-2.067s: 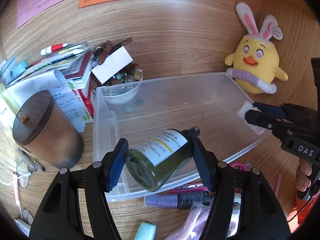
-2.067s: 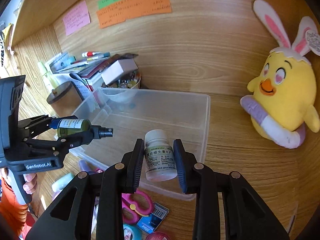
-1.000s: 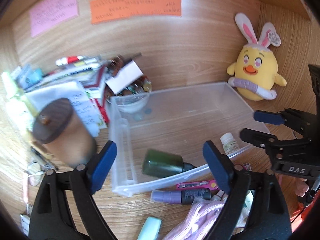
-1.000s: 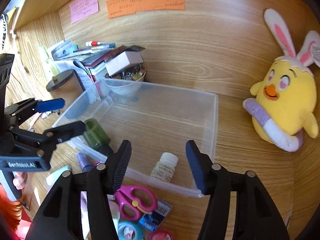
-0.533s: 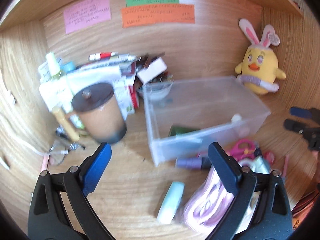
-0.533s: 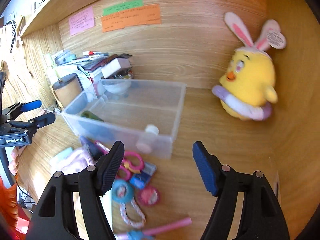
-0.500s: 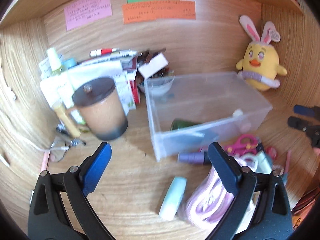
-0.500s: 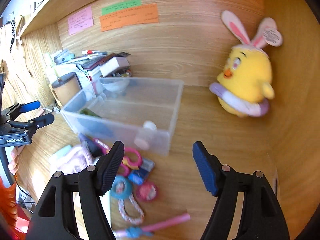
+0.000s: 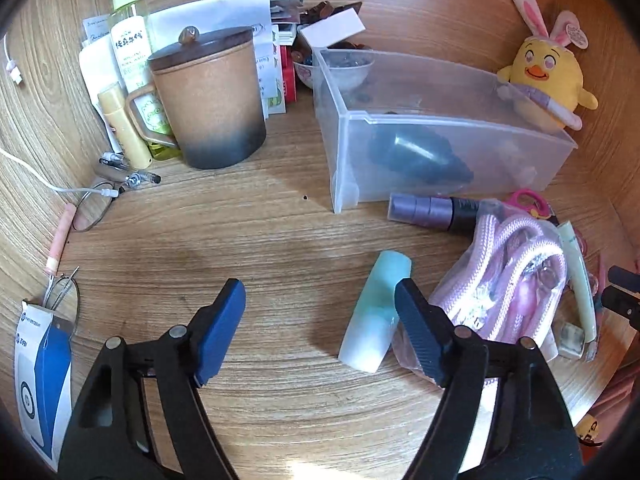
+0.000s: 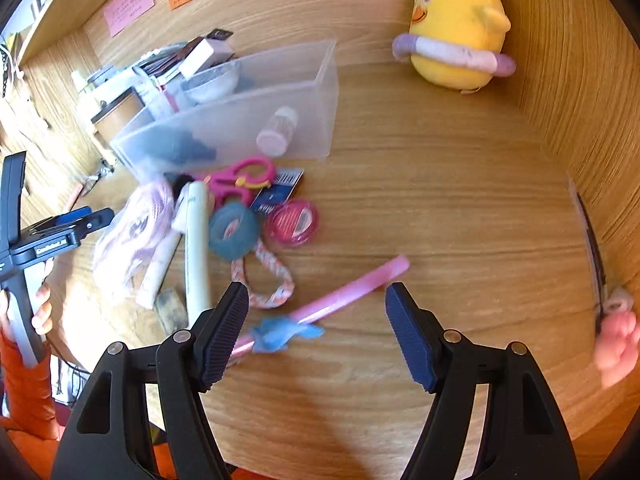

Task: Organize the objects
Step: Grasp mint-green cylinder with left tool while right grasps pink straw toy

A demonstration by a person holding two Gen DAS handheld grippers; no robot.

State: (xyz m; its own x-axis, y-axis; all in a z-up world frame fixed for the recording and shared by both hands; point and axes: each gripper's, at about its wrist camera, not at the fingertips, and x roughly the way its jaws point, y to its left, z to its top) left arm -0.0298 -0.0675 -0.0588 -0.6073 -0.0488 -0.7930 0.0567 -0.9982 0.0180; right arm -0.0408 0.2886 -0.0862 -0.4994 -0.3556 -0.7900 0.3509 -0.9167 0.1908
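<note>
A clear plastic bin (image 9: 348, 148) (image 10: 320, 92) lies on the wooden desk. A dark green bottle (image 9: 420, 154) and a small white pill bottle (image 10: 278, 130) lie inside it. My left gripper (image 9: 320, 322) is open and empty, low over the desk, with a pale teal tube (image 9: 378, 316) just left of its right finger. My right gripper (image 10: 316, 322) is open and empty above a pink pen with a blue ornament (image 10: 320, 304). The left gripper also shows in the right wrist view (image 10: 80, 220).
Loose items lie in front of the bin: a purple marker (image 9: 432, 210), a pink rope bundle (image 9: 512, 280), pink scissors (image 10: 240, 176), teal tape (image 10: 232, 232), pink tape (image 10: 294, 220), a white tube (image 10: 196, 240). A lidded brown mug (image 9: 208, 100), spray bottle (image 9: 128, 32), papers, glasses (image 9: 94, 208) stand left. A yellow plush chick (image 10: 456, 28) sits at the back right.
Both grippers let go of their bottles into the bin and drew back. Now both have dropped low over the loose items in front of the bin.
</note>
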